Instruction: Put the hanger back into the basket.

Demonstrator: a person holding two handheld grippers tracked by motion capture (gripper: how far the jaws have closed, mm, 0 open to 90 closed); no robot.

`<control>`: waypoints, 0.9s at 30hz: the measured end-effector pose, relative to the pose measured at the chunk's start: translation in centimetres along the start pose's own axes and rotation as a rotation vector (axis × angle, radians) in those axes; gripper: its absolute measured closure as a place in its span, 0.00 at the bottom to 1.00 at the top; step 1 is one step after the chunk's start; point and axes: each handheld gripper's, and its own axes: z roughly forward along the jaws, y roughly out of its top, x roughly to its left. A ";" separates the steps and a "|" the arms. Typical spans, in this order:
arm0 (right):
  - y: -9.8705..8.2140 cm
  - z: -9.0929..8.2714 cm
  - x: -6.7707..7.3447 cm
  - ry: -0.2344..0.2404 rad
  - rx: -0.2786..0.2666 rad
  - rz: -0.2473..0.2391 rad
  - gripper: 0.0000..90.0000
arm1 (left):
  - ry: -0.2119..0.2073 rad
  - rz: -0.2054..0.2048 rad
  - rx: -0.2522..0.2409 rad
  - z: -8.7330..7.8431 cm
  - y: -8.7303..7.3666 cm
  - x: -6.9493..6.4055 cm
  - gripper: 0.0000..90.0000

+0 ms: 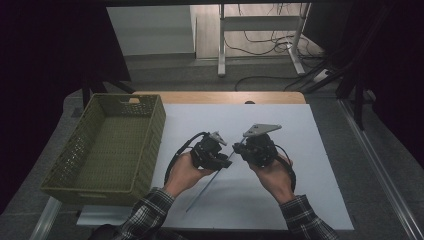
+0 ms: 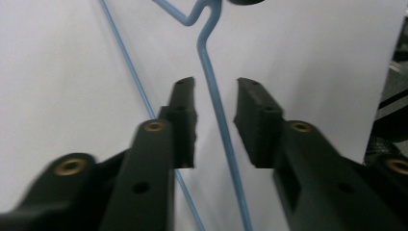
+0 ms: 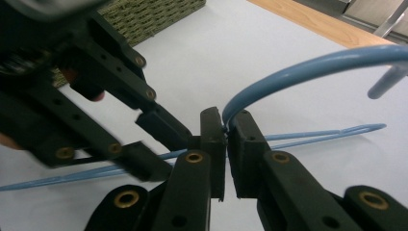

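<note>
At frame centre the right gripper (image 3: 226,139) pinches the blue wire hanger (image 3: 298,70) at its hook, the left gripper (image 2: 216,120) spread around its shaft; the green basket (image 1: 65,172), probably its destination, waits at left.

A thin light-blue wire clothes hanger (image 1: 212,182) is held up over the white table sheet (image 1: 280,130), right of the olive woven basket (image 1: 107,145). Its curved hook (image 3: 298,72) arches upward, while its long slim arms (image 2: 221,125) stretch down across the sheet.
</note>
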 end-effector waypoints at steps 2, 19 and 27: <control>0.0 0.0 0.2 -0.004 -0.001 -0.007 0.94 | 0.001 -0.011 0.013 0.0 0.2 0.0 0.91; -0.7 -1.8 -0.1 0.032 -0.125 -0.029 0.50 | -0.071 -0.127 -0.069 -3.0 -0.6 2.0 0.98; -2.8 -3.1 -0.9 0.058 -0.138 -0.004 0.27 | -0.073 -0.157 -0.112 -6.6 -1.1 3.2 0.97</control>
